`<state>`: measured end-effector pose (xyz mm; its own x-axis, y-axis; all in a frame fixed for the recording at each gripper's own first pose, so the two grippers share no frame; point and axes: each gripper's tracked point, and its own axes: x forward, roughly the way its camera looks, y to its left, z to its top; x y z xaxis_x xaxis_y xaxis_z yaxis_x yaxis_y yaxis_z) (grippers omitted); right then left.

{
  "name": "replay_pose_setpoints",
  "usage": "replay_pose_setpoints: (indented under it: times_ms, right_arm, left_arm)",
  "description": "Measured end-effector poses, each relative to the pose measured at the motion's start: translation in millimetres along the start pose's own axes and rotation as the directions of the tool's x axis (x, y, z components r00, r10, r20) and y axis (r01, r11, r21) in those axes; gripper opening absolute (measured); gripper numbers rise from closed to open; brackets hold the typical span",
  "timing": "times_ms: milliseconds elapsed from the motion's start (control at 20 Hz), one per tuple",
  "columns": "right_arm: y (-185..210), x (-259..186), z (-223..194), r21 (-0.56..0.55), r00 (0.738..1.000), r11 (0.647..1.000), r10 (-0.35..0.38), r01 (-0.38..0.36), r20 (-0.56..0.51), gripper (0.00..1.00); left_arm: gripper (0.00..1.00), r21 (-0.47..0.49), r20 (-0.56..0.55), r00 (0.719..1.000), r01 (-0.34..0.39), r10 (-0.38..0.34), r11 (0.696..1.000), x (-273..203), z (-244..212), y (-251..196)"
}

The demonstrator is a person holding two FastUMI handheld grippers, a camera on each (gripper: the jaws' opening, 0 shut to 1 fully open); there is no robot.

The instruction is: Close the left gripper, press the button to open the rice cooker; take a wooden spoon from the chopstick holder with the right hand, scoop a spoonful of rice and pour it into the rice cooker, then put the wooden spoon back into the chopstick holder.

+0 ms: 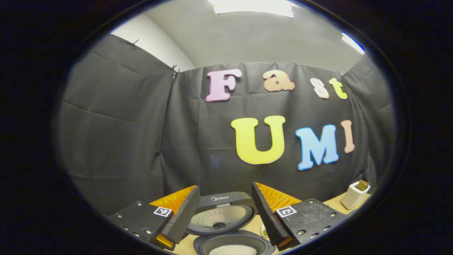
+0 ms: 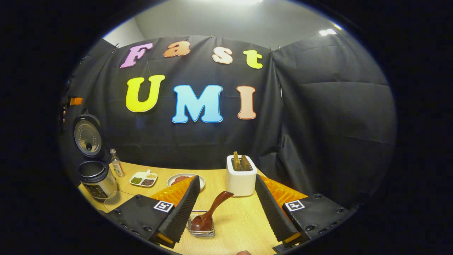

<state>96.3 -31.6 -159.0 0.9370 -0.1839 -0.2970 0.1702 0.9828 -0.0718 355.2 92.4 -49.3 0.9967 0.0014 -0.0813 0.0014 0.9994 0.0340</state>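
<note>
In the left gripper view, the left hand-held gripper [image 1: 225,212] has its 2 fingers spread wide with nothing between them. Directly ahead and below it stands the rice cooker [image 1: 230,233] with its lid [image 1: 221,214] swung up and back; the inner pot lies just under the fingertips and holds a white mound of rice [image 1: 231,250]. This close look into the pot is something the other camera does not give. Far off to this gripper's right, near the edge of the wooden surface [image 1: 256,221], is the white chopstick holder [image 1: 355,194] with a brown handle sticking out of its top.

In the right gripper view, the right hand-held gripper [image 2: 226,209] is likewise spread wide and holds nothing. Just ahead between its fingers, nearer the left one, a small clear dish [image 2: 201,226] sits on the surface [image 2: 240,219], and the wooden spoon [image 2: 210,212] rests with its bowl in that dish and its handle slanting up toward the chopstick holder [image 2: 241,176]. The holder stands just beyond, with 2 brown utensil ends upright in it. Further to this gripper's left are a round plate [image 2: 187,180], a divided dish of grains [image 2: 143,179], a small bottle [image 2: 116,163] and the open rice cooker [image 2: 95,177], its lid [image 2: 87,135] raised.
</note>
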Motion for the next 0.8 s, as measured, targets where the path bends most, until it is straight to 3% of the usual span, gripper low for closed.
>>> replay_pose_setpoints:
  times_ms: [50,150,200,350,450,600,650,750,800]
  right_arm:
    - [0,2,-3,-0.003,1.0,1.0,-0.014,0.014,-0.007,0.93]
    - [1,5,-8,-0.012,0.999,0.999,-0.037,0.037,-0.02,0.93]
    - [3,5,-8,-0.012,0.999,0.999,-0.043,0.042,-0.021,0.98]
    - [7,7,-1,-0.005,0.999,0.999,-0.046,0.046,-0.004,0.98]
    - [9,9,3,-0.012,0.999,0.999,-0.047,0.047,0.005,0.95]
    - [9,7,10,-0.02,0.999,0.999,-0.039,0.04,0.016,0.99]
    - [9,7,11,-0.021,0.999,0.999,-0.038,0.038,0.019,0.99]
    - [9,6,13,-0.019,0.999,0.999,-0.029,0.03,0.021,0.95]
    - [9,6,13,-0.017,1.0,1.0,-0.023,0.023,0.021,0.99]
  left_arm:
    - [0.9,-0.002,-0.009,1.0,-0.001,0.001,1.0,15,-4,3]
    - [0.9,-0.018,-0.025,1.0,-0.005,0.005,1.0,40,-11,10]
    - [0.86,-0.02,-0.038,0.999,-0.012,0.011,1.0,50,-19,13]
    - [0.95,-0.002,-0.076,0.996,-0.037,0.037,0.999,76,-42,25]
    - [0.91,0.01,-0.104,0.993,-0.049,0.05,0.999,85,-56,28]
    - [0.86,-0.029,-0.14,0.989,-0.055,0.05,0.998,85,-71,31]
    - [0.93,-0.051,-0.133,0.99,-0.056,0.049,0.997,83,-71,31]
    - [0.89,-0.058,-0.127,0.991,-0.051,0.044,0.997,74,-73,27]
    - [0.93,-0.051,-0.124,0.991,-0.047,0.04,0.998,69,-74,22]
